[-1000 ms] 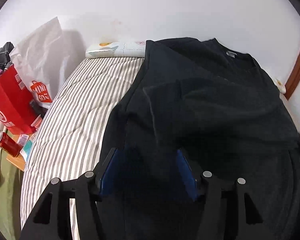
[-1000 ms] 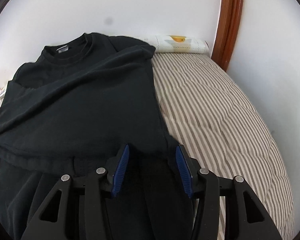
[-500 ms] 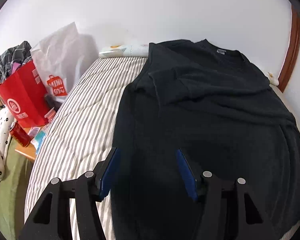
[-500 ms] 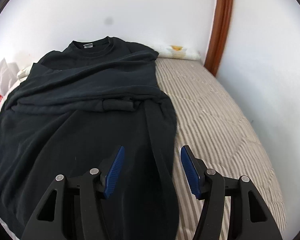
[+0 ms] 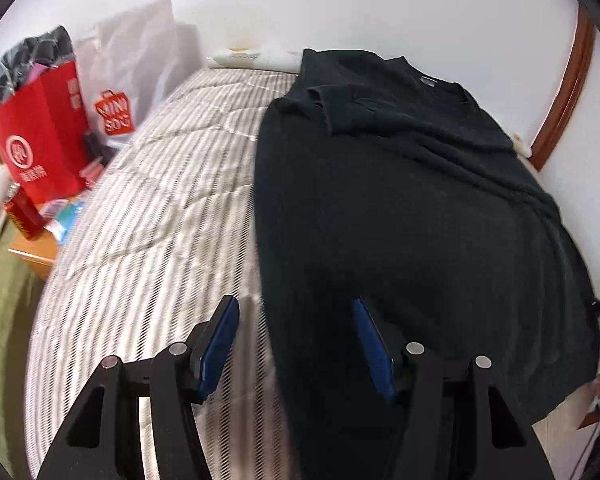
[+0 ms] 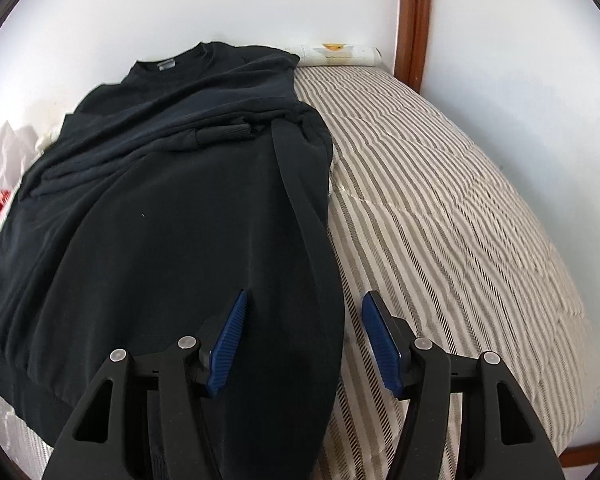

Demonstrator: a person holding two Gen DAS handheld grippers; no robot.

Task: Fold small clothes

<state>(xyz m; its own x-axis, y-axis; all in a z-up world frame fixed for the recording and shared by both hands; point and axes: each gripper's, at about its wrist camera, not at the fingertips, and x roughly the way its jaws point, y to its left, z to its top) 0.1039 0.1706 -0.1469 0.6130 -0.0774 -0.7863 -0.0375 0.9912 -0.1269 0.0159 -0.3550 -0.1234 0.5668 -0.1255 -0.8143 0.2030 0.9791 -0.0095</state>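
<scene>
Step in hand: the sleeves of the black sweatshirt (image 6: 172, 216) are already folded in across the chest; both claws hang above the hem end, so the lengthwise fold looks to be next.
Where the garment lies: flat on the striped bed (image 6: 440, 208), collar toward the headboard end by the wall, hem at the near edge, closer to the bed's left side than its right.
Left claw (image 5: 296, 340): jaws wide, nothing gripped; the sweatshirt's left side edge runs beneath the gap.
Right claw (image 6: 304, 340): jaws have just been opening and stand wide; the sweatshirt's right side edge lies below them, not pinched.
Next move calls for: each claw lowering onto a hem corner, closing on all layers, then carrying the hem toward the collar evenly.
Count: one sweatshirt, two claws, one pillow (image 6: 340, 54), one red paper bag (image 5: 40, 140), one white plastic bag (image 5: 136, 68).
</scene>
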